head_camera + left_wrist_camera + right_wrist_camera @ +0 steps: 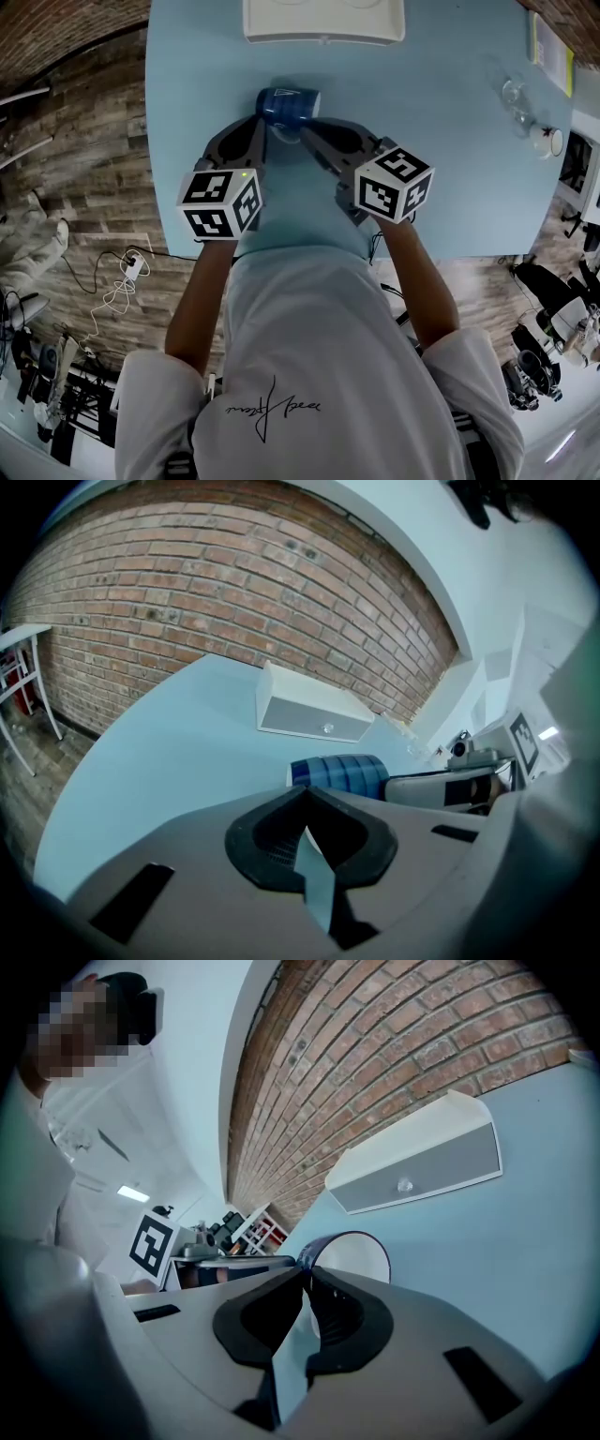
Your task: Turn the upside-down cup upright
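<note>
Now on its side, neither mouth-down nor upright: cup (289, 106) over the table (441, 169), right at the tips of both grippers. Cannot tell whether resting on the top or lifted just clear of it.

Pinched, apparently, by the right gripper (305, 1274): narrowed almost to nothing onto the near edge of the rim, with the round white inside of the mouth facing straight back along that tool. So, long axis in line with the right gripper, mouth toward it, base pointing away.

Broadside as met from the left gripper (305, 791): ribbed blue wall across the line of sight, just beyond the tips. Pressed together there and holding nothing. Close beside the cup, though touching or not, cannot say.

Judged as mid-turn. For the coming move, likely a roll of the right wrist to swing the mouth up and the base down, then a flat set-down. Engaged on the right. On the left, only useful as a stop against the wall. Risk: thin grip on one edge of the rim, so possible swing or slip while tipping.
</note>
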